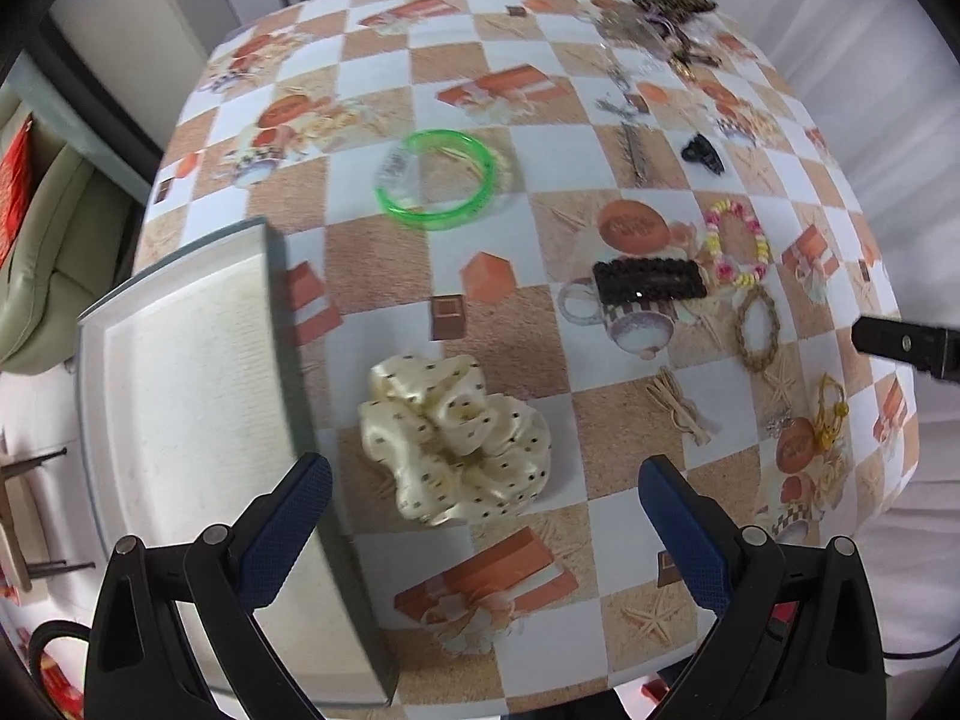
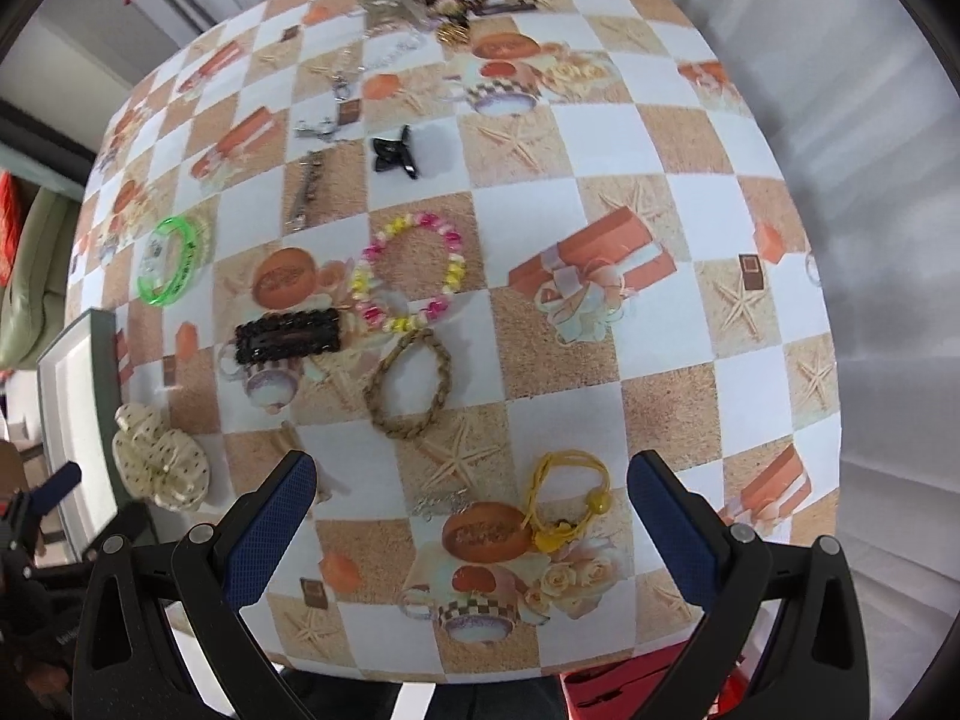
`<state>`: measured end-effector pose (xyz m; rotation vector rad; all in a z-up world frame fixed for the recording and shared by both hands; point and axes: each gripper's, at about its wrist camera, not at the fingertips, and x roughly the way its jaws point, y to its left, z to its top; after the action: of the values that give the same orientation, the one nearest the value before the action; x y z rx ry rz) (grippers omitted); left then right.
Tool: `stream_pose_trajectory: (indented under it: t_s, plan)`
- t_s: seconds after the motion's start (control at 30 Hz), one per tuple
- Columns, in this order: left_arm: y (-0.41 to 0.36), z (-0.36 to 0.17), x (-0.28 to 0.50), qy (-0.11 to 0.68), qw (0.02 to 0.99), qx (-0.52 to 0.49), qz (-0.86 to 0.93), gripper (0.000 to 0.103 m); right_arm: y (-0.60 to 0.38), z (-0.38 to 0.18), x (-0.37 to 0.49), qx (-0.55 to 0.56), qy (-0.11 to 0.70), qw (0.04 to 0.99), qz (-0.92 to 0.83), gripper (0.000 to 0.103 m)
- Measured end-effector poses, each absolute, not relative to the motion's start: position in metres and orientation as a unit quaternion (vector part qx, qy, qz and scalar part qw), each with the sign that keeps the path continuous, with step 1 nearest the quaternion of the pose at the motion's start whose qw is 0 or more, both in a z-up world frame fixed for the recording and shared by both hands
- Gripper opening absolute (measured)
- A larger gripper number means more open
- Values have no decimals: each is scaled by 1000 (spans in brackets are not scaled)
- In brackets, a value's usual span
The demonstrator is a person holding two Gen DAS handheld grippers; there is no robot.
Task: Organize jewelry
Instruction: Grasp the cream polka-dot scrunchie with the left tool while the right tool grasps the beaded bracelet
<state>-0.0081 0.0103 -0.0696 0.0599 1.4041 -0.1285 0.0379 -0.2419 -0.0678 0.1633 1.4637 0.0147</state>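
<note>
My left gripper [image 1: 483,498] gapes wide over the cream polka-dot satin scrunchie [image 1: 454,441] at lower centre, ready to pinch it for the white shallow tray [image 1: 180,396] at left, my right gripper [image 2: 471,501] equally wide, empty.

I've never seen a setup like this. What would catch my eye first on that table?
Probably the neon green bangle, lying alone toward the far left of the checkered tablecloth. Next, the cream polka-dot scrunchie, puffed up right before the open left gripper, beside the white tray. In front of the open right gripper lies a yellow cord bracelet, with a pink-and-yellow beaded one beyond.
</note>
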Motion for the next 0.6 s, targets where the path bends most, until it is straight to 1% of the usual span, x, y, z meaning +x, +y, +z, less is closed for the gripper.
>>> stream_pose_trajectory:
  t_s: [0.4, 0.6]
  plan:
    - [-4, -120, 6, 669, 741, 54, -36, 103, -237, -111, 91, 101, 673, 732, 18, 103]
    - [3, -139, 12, 683, 730, 38, -18, 103, -230, -130, 119, 89, 667, 739, 3, 102]
